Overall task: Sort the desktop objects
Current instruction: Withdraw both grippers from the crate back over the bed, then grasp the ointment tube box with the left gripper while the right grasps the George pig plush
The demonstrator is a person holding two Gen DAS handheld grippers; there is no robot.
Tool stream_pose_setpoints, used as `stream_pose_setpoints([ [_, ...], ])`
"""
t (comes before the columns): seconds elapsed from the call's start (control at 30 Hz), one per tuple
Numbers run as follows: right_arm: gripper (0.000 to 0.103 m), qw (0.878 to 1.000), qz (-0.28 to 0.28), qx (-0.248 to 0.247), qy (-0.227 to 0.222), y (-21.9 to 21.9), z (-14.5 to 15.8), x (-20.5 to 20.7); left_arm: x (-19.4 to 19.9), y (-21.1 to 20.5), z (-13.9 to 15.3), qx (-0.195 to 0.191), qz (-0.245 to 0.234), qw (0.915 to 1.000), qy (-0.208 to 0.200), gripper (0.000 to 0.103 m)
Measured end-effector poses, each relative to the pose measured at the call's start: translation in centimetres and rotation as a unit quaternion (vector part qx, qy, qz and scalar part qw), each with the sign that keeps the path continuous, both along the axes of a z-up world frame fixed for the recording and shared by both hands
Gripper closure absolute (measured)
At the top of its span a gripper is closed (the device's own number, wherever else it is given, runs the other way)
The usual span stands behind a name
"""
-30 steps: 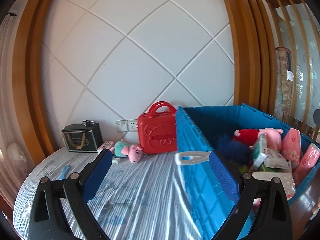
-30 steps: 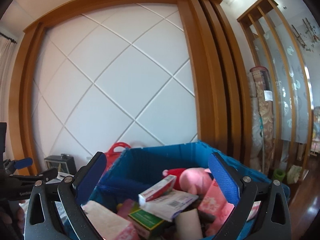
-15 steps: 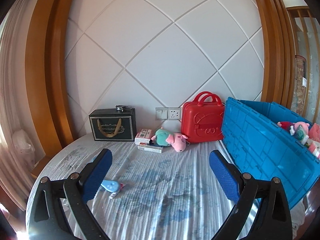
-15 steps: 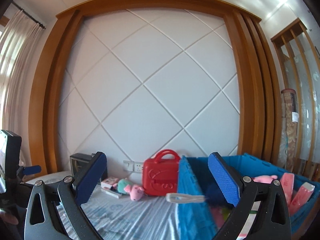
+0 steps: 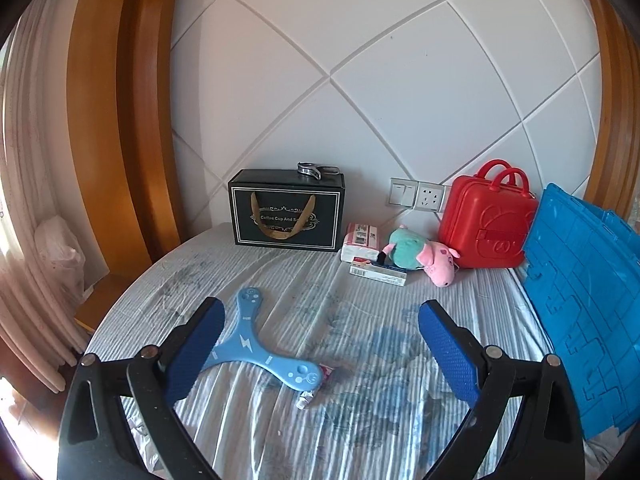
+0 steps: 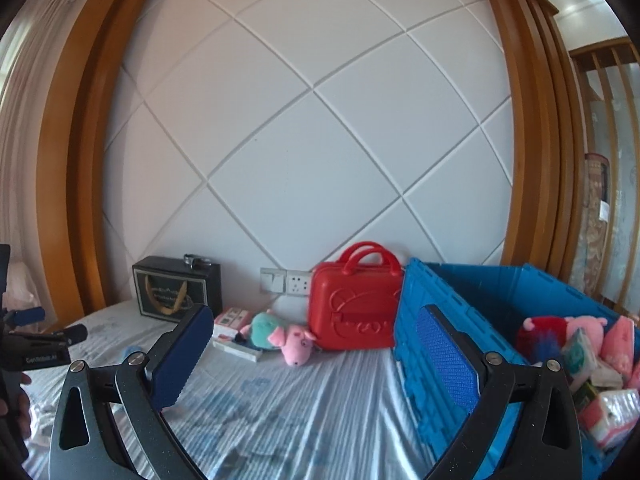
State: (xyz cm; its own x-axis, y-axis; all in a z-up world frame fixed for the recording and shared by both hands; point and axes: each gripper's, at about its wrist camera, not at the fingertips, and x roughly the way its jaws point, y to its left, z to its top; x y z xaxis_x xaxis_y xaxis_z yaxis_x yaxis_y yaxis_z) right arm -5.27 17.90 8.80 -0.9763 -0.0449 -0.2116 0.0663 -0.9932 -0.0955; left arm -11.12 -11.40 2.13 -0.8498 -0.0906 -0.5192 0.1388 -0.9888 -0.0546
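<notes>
Grippers both spread wide, empty: left gripper [image 5: 320, 344] hangs over boomerang [image 5: 256, 346] on cloth [image 5: 360, 420]; right gripper [image 6: 316, 354] beside crate [image 6: 440, 320], facing pig [image 6: 280, 334].

A round counter [image 5: 280, 432] under a striped cloth carries a blue boomerang [image 5: 256, 350], black gift box [image 5: 286, 210], tissue pack [image 5: 360, 242], pig plush [image 5: 420, 256], red toy suitcase [image 5: 486, 220] — and a blue crate [image 5: 580, 300].

White quilted wall [image 6: 304, 152] w/ wood trim [image 6: 84, 168]

Both wrist views low over table [image 5: 280, 280], sharing red case [image 5: 486, 220]
</notes>
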Motion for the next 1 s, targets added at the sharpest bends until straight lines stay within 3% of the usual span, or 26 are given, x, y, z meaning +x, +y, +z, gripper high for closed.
stream_pose_setpoints([
  [0.3, 0.000, 0.997, 0.002, -0.011, -0.074, 0.9, -4.4, -11.1, -11.8, 2.2, -3.7, -0.006, -0.040, 0.9984, -0.040, 0.004],
  [0.53, 0.000, 0.982, 0.010, -0.039, -0.185, 1.6, -12.3, -24.2, -24.9, 4.0, -11.1, -0.014, -0.082, 0.9895, -0.118, 0.004],
  [0.67, 0.000, 0.969, -0.005, -0.048, -0.242, 1.6, -17.4, -31.2, -32.8, 4.7, -15.7, 0.016, -0.078, 0.9809, -0.178, 0.004],
  [0.77, 0.000, 0.961, -0.012, -0.057, -0.271, 1.5, -20.6, -35.7, -37.5, 6.0, -19.2, 0.007, -0.062, 0.9759, -0.209, 0.004],
  [0.9, 0.000, 0.954, -0.009, -0.046, -0.296, 0.3, -23.7, -40.2, -40.8, 6.6, -22.7, 0.057, -0.045, 0.9681, -0.240, 0.004],
  [1.0, 0.001, 0.949, 0.001, -0.032, -0.314, -1.0, -26.2, -42.5, -42.8, 7.3, -24.4, 0.058, -0.029, 0.9653, -0.253, 0.001],
])
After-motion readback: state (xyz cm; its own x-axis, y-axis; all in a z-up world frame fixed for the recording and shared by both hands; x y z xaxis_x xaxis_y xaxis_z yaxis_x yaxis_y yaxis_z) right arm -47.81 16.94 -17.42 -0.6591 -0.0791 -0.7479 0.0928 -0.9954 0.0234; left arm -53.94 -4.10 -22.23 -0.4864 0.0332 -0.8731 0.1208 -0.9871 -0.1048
